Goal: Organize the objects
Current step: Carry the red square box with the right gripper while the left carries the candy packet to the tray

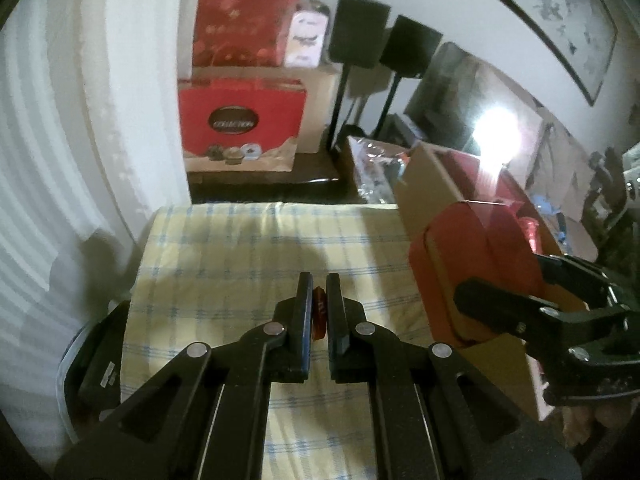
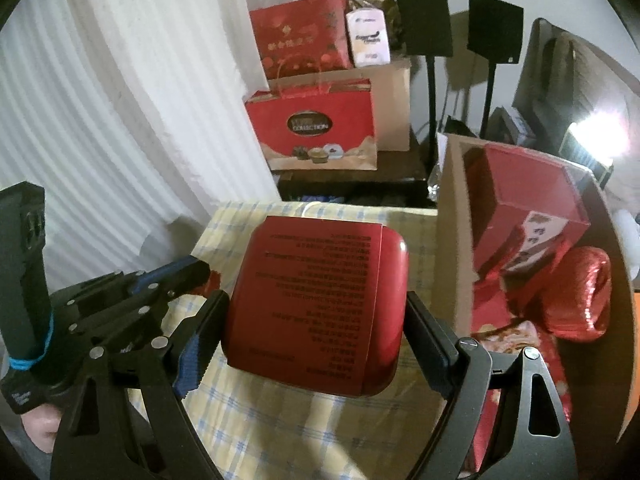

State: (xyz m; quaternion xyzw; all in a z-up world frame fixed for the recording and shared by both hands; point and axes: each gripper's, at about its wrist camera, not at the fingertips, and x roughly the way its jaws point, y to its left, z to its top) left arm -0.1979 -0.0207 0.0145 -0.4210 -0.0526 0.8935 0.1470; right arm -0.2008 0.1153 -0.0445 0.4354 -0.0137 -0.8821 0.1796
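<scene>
My right gripper [image 2: 316, 312] is shut on a rounded red box [image 2: 316, 312] with printed text, held above the yellow checked cloth [image 2: 320, 420]. The same red box [image 1: 472, 272] shows at the right of the left wrist view, between the right gripper's fingers [image 1: 500, 304]. My left gripper [image 1: 319, 292] is shut on a small red-orange packet [image 1: 320, 312], held over the cloth [image 1: 240, 260]. It also shows at the left of the right wrist view [image 2: 192, 272], with something red at its tips.
An open cardboard box [image 2: 452, 240] at the right holds a tall red carton [image 2: 528, 208] and a shiny red foil item [image 2: 580, 292]. Red gift bags [image 2: 316, 128] and two black speakers on stands [image 2: 424, 20] stand behind. A white curtain [image 2: 120, 100] hangs at left.
</scene>
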